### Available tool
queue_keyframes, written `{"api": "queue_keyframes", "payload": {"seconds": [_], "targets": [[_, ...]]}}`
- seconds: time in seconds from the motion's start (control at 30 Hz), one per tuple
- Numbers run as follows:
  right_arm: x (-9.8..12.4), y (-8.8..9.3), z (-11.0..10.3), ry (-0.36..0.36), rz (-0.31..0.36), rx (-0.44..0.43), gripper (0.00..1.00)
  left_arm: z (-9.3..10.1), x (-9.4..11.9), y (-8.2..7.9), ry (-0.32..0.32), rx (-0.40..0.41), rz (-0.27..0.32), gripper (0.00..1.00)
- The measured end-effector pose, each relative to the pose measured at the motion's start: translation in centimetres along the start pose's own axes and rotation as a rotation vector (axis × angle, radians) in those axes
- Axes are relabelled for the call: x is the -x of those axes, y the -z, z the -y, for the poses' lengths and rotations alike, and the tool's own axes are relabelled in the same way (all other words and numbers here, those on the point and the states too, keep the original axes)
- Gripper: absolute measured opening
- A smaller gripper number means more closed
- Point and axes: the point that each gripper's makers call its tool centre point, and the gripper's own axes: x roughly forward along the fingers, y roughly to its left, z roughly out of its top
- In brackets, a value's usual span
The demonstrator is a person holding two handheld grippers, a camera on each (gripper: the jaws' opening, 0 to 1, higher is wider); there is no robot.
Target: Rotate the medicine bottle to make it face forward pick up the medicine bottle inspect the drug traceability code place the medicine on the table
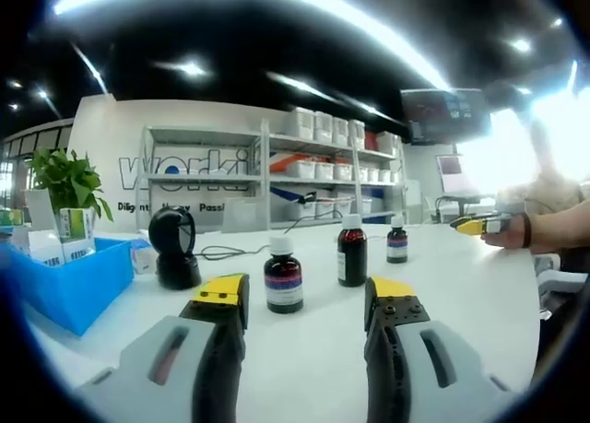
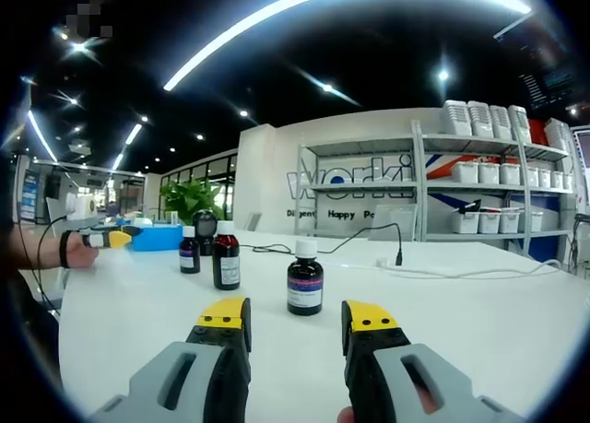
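Observation:
Three dark brown medicine bottles with white caps stand upright on the white table (image 1: 461, 294). In the left gripper view the nearest bottle (image 1: 283, 276) stands just beyond my open left gripper (image 1: 304, 299), between the lines of its jaws and not touched. A taller bottle (image 1: 351, 251) and a small one (image 1: 397, 240) stand farther back. In the right gripper view the closest bottle (image 2: 304, 277) stands ahead of my open right gripper (image 2: 295, 317), with the other two bottles (image 2: 226, 255) (image 2: 189, 250) to the left. Nothing lies between either pair of jaws.
A black scanner (image 1: 173, 248) and a blue bin (image 1: 64, 285) holding medicine boxes sit at the left, with a plant (image 1: 64, 179) behind them. A cable (image 2: 369, 252) runs across the table. Shelves with white bins (image 1: 323, 156) line the back wall. A hand (image 1: 512, 231) holds the right gripper at the table's right.

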Motion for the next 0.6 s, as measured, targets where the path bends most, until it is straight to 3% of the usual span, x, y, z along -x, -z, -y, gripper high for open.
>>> {"api": "queue_keyframes", "payload": {"seconds": [0.33,0.6], "targets": [[0.0,-0.1,-0.2,-0.01,0.007,-0.001,0.35,0.6,0.3,0.1,-0.011,0.076,-0.015,0.35],[0.1,-0.1,0.0,-0.009,0.011,-0.01,0.36,2.3,0.3,0.2,0.004,-0.037,-0.035,0.23]]}}
